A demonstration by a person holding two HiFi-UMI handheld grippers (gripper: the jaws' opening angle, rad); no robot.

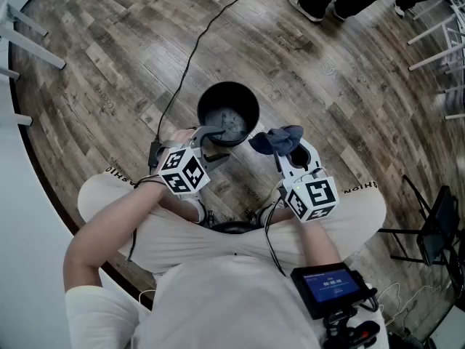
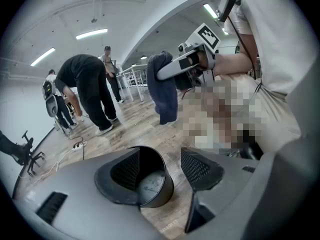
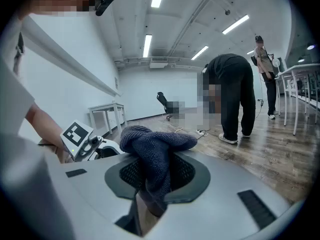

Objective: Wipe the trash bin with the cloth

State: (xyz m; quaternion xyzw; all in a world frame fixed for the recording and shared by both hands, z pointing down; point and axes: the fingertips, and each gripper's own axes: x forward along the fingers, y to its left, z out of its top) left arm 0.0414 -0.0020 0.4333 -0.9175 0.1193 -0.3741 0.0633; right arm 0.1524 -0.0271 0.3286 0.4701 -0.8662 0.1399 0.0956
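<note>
Trash bin [image 1: 229,116]: black, round, upright on the wooden floor [image 1: 109,57], mouth open, grey smears on its inside bottom.

Left gripper [image 2: 161,165]: at the bin's near rim, jaws spread wide. One finger [image 1: 209,131] reaches over the rim. In the left gripper view the bin's wall stands between the jaws. The right-hand pad [image 2: 196,167] is clear of the wall; nothing is clamped.

Right gripper [image 3: 156,178]: just right of the bin, jaws closed on a dark blue cloth [image 3: 156,151]. The cloth is bunched above the pads with a fold hanging below them. It is held in the air beside the bin's rim, not touching it.

A black cable [image 1: 190,60] runs away across the floor from the bin's left side.
</note>
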